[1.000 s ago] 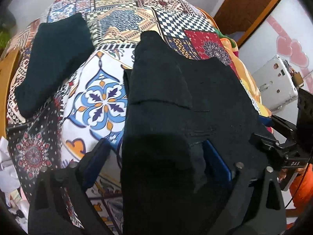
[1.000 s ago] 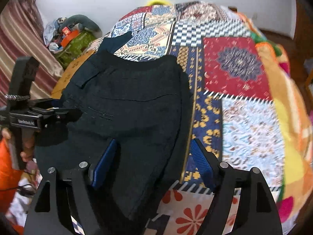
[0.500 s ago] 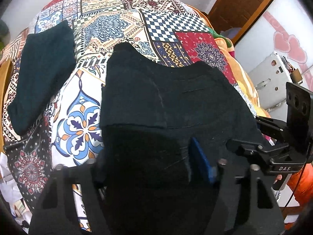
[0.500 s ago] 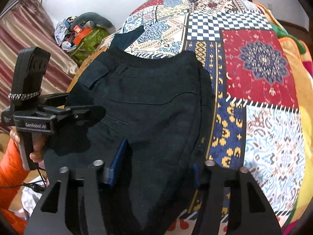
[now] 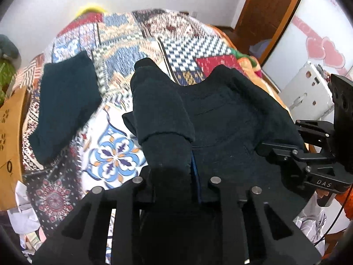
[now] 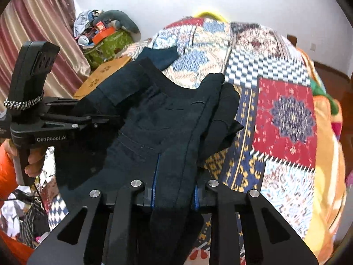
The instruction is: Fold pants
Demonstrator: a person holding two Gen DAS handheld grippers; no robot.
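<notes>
Above the patterned patchwork bedspread (image 5: 114,159), the dark navy fabric pants (image 5: 231,119) hang between the two grippers, lifted clear of the bed at the near edge while the far part droops toward the cover. The left gripper (image 5: 174,176) has its jaws clamped on a bunched fold of the pants, and the right gripper (image 6: 174,190) likewise has its jaws closed on a thick band of the cloth (blue pad edges show on either side of the pinched fabric). The garment appears partly gathered, with at least one layer doubled over, so the fold is judged to be in mid-course: the cloth is gripped and raised, but it is not yet laid flat in a compact stack. Remaining work is judged to include carrying the held edge over, setting it down and smoothing. Both grippers point forward along the bed, side by side and close together, each tilted slightly downward. A separate dark teal folded garment (image 5: 66,106) lies on the bedspread, to the left of the pants and apart from them.
</notes>
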